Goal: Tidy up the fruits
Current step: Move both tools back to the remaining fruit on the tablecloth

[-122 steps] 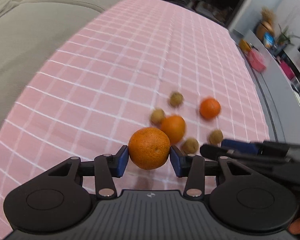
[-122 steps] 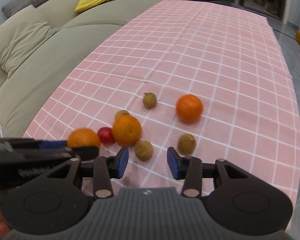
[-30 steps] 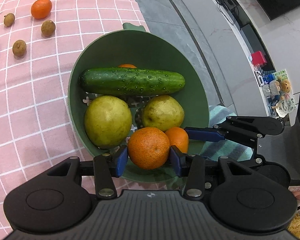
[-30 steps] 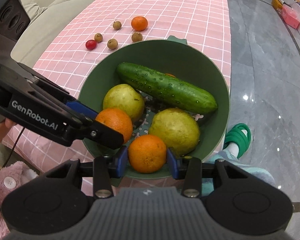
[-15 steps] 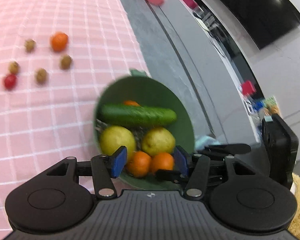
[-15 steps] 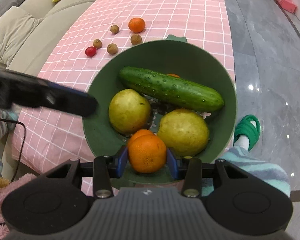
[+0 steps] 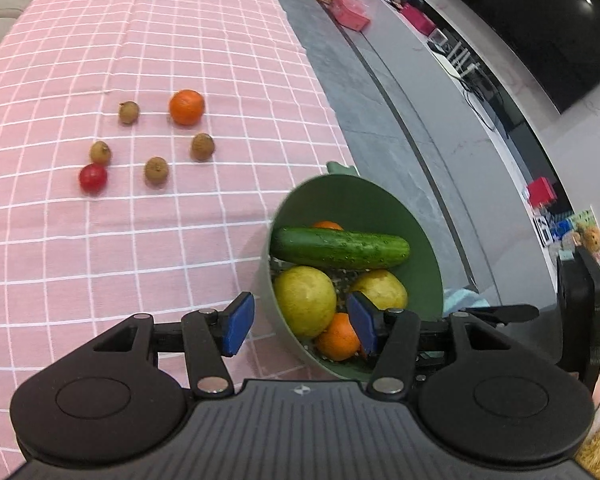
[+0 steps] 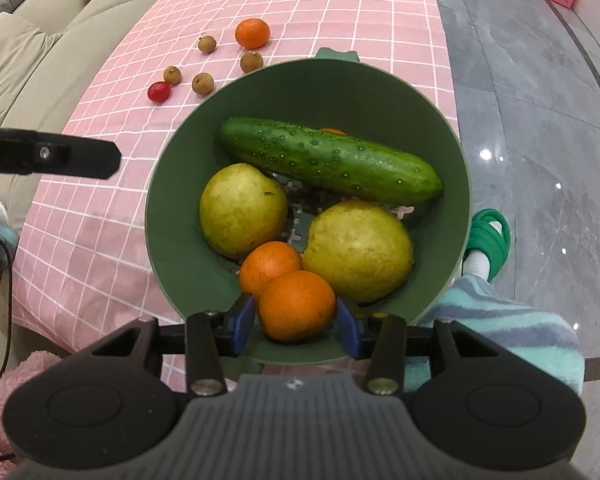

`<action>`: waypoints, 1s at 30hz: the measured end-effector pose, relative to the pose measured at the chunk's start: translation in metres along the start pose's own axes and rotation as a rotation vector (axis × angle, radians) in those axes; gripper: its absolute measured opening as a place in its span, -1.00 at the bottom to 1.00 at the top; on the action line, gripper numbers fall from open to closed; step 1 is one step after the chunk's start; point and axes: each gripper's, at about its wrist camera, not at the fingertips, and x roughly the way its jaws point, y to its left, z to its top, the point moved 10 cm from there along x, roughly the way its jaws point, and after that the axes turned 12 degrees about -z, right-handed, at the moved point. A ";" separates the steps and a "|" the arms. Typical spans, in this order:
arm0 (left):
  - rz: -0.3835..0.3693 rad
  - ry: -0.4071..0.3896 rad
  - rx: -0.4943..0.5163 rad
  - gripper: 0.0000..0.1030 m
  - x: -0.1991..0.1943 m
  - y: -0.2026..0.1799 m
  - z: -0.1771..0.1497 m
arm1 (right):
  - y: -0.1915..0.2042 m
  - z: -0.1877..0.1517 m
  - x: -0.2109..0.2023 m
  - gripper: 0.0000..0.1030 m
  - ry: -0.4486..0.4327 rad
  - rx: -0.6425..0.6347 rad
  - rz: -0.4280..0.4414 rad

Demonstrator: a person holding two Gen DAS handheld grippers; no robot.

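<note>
A green bowl (image 8: 172, 240) sits at the near edge of the pink checked tablecloth. It holds a cucumber (image 8: 328, 160), two yellow-green pears (image 8: 242, 208) and an orange (image 8: 270, 264). My right gripper (image 8: 296, 324) is shut on a second orange (image 8: 296, 306) just above the bowl's near rim. My left gripper (image 7: 298, 328) is open and empty, raised over the bowl's (image 7: 380, 208) left rim. On the cloth lie one orange (image 7: 186, 107), several brown longans (image 7: 156, 170) and a small red fruit (image 7: 93, 177).
A beige sofa (image 8: 28, 60) with a yellow cushion runs along the table's far side. Grey tiled floor (image 8: 540, 100) lies right of the table. A green slipper (image 8: 488, 240) and striped trouser legs show below the bowl.
My left gripper let its orange go into the bowl, opened, and rose back toward the table. My right gripper keeps its orange over the bowl's near rim.
</note>
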 end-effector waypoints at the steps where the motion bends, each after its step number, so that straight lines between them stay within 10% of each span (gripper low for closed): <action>1: 0.005 -0.009 0.001 0.22 -0.003 0.001 0.001 | -0.001 0.000 -0.001 -0.14 -0.004 0.001 -0.006; 18: 0.099 -0.238 -0.021 0.18 -0.056 0.031 0.026 | 0.014 0.052 -0.068 0.11 -0.335 0.136 -0.013; 30: 0.191 -0.291 -0.045 0.02 -0.057 0.063 0.038 | 0.066 0.116 -0.049 0.09 -0.401 0.081 0.036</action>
